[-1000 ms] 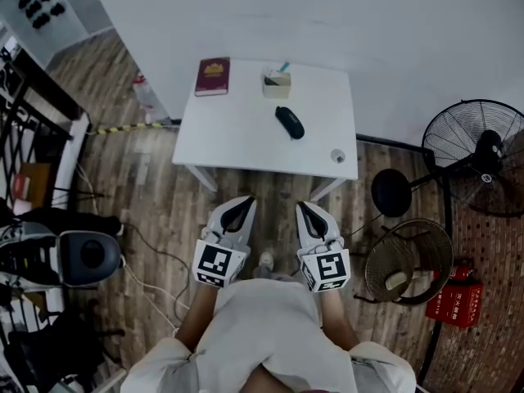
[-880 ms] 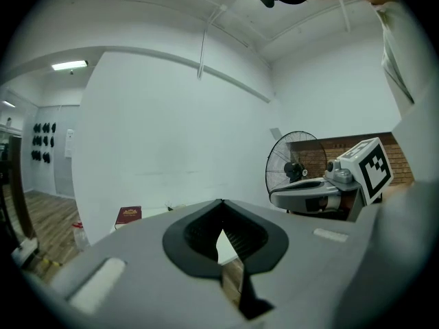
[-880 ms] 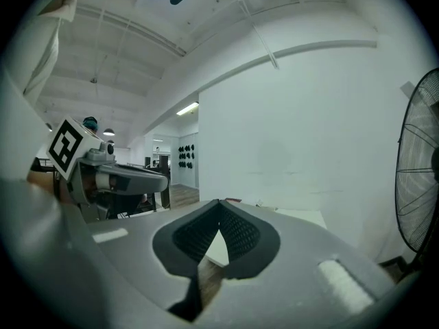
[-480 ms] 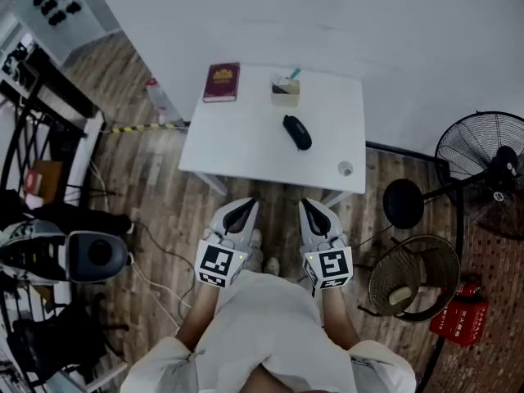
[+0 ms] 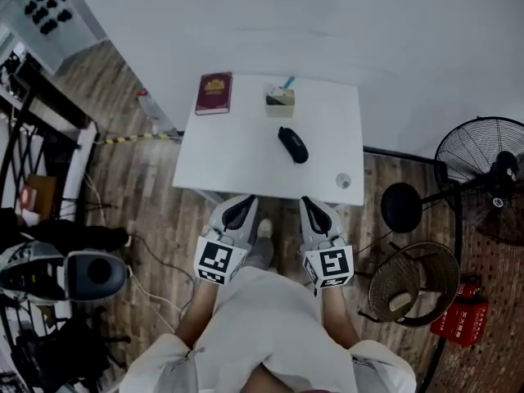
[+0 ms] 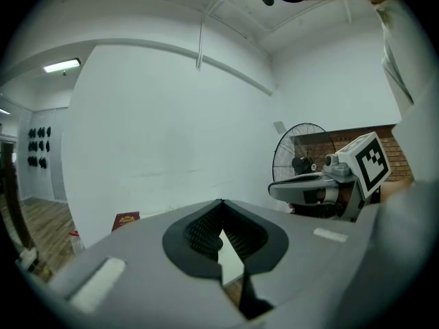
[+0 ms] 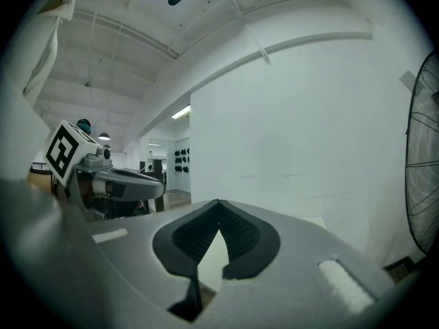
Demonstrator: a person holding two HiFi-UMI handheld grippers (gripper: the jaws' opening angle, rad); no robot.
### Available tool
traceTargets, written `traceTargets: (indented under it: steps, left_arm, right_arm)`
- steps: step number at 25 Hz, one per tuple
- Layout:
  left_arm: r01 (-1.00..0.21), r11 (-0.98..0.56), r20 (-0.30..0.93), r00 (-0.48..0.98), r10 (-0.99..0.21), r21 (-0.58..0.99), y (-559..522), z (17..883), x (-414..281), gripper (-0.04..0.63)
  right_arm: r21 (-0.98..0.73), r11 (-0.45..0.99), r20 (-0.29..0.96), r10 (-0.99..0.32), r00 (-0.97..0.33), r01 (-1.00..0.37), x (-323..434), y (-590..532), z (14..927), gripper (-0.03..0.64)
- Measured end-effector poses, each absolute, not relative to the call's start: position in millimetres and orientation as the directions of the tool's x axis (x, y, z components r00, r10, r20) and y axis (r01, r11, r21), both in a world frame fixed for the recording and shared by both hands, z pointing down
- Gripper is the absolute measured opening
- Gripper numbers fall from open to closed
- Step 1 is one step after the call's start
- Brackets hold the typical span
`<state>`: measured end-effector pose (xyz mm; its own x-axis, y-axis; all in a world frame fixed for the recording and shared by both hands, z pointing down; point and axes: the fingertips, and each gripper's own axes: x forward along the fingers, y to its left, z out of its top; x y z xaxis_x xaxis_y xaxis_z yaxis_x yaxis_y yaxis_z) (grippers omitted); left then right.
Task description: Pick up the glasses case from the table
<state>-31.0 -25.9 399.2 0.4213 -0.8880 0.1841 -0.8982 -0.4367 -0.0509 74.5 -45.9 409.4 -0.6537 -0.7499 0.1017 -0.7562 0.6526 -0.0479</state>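
You hold the left gripper [image 5: 241, 204] and right gripper [image 5: 309, 205] side by side near the table [image 5: 237, 158] edge, jaws together, empty; the glasses case [image 5: 292, 144] lies on the tabletop, well apart from both.

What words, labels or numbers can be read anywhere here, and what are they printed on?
No text here is legible.
Red booklet on the table: gold print on the cover, too small to read.
Red box on the floor by the fan: white print, too blurred to read.
Cubes on the left gripper and right gripper: black-and-white square patterns, no letters or numbers.
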Motion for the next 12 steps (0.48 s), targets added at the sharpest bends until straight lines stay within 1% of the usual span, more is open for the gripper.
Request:
traceTargets:
  steps: [12]
  left_arm:
    - [-0.863, -0.505, 0.188, 0.494, -0.849, -0.009, -132.1, 399.9, -51.5, 0.017]
  right_arm:
    - [-0.022, 0.622, 0.151, -0.772, -0.618, -0.783, 48.7, -140.2, 408.1, 0.005]
